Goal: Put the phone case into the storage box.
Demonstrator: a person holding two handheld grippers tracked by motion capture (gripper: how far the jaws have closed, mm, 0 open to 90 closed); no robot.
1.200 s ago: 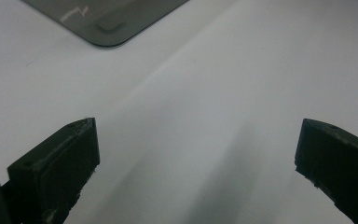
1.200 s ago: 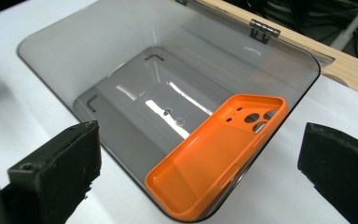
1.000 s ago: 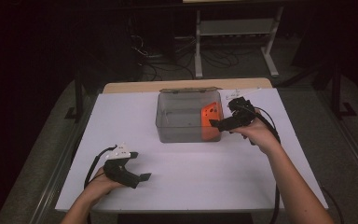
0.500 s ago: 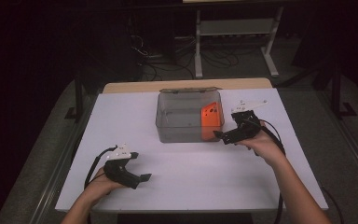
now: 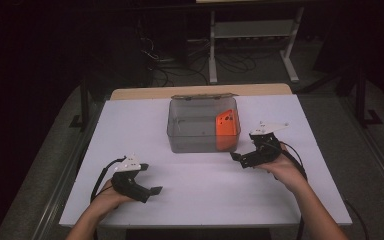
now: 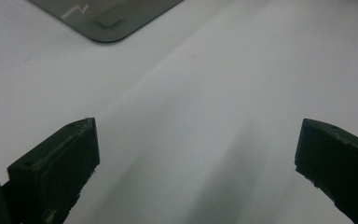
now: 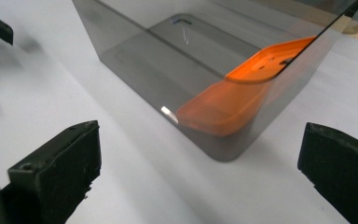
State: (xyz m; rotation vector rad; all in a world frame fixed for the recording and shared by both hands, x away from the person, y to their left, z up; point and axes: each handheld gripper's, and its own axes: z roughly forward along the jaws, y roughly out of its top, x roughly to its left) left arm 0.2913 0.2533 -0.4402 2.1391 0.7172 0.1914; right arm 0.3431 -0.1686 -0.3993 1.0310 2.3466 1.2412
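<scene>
Right gripper (image 5: 236,159) is sitting with its jaws spread wide and empty, just off the near right corner of the clear bin (image 5: 180,135). A second ago we were holding it up at the bin's right end, over the orange plate (image 5: 227,129); now we are seeing it lower and nearer the person, resting close to the white tabletop (image 5: 195,200). We are reading that as the drop being finished: the plate is leaning inside the bin against its right wall, free of any grip. In the right gripper view the plate's (image 7: 223,105) lower edge is resting on the bin floor, its upper edge propped against the wall of the bin (image 7: 135,60).

Left gripper (image 5: 156,190) is lying well in front of the bin, toward its left end, jaws likewise apart and holding nothing; it is in the same spot as before. Its own view is showing bare tabletop and one rounded corner of the bin (image 6: 107,21) far ahead.

Room for moving: we are noting open white surface in front of the bin and on both sides of it. Behind the bin the white sheet is ending in a wooden strip (image 5: 200,92), then a drop to the dark floor. The bin's near right corner is the closest obstacle to the right jaws.
</scene>
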